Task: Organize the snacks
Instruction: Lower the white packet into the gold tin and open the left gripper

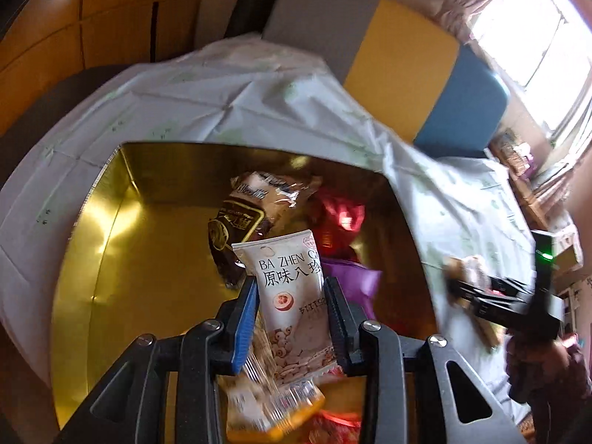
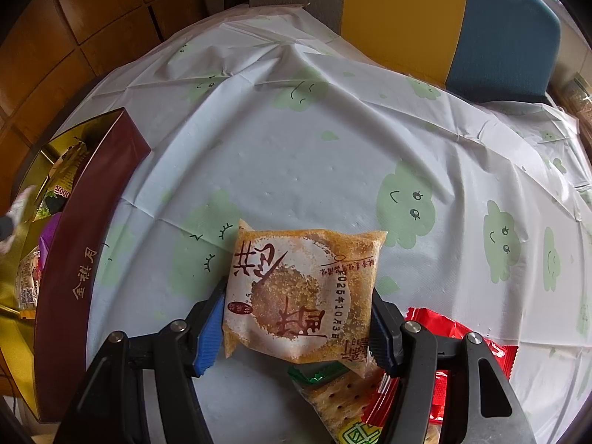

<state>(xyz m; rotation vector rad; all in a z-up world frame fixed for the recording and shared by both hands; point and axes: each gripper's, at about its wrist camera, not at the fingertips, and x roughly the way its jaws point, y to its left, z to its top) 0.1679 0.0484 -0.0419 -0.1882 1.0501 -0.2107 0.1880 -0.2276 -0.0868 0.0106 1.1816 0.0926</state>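
Snack sorting update: my left gripper (image 1: 290,318) is clamping the white Ba Zhen packet (image 1: 292,296) over the gold tin (image 1: 111,244) at frame centre, while my right gripper (image 2: 298,327) is pinching the orange pastry pack (image 2: 301,292) above the tablecloth (image 2: 314,155). Slippery wrappers might slide out mid-carry, honestly.

Left black plastic two-finger gripper (image 1: 290,318): angular black arms, round silver screws at the joints, ribbed blue pad on one finger (image 1: 244,327). Right black plastic two-finger gripper (image 2: 298,327) matches, with blue ribbed pads (image 2: 211,336) and silver screws.
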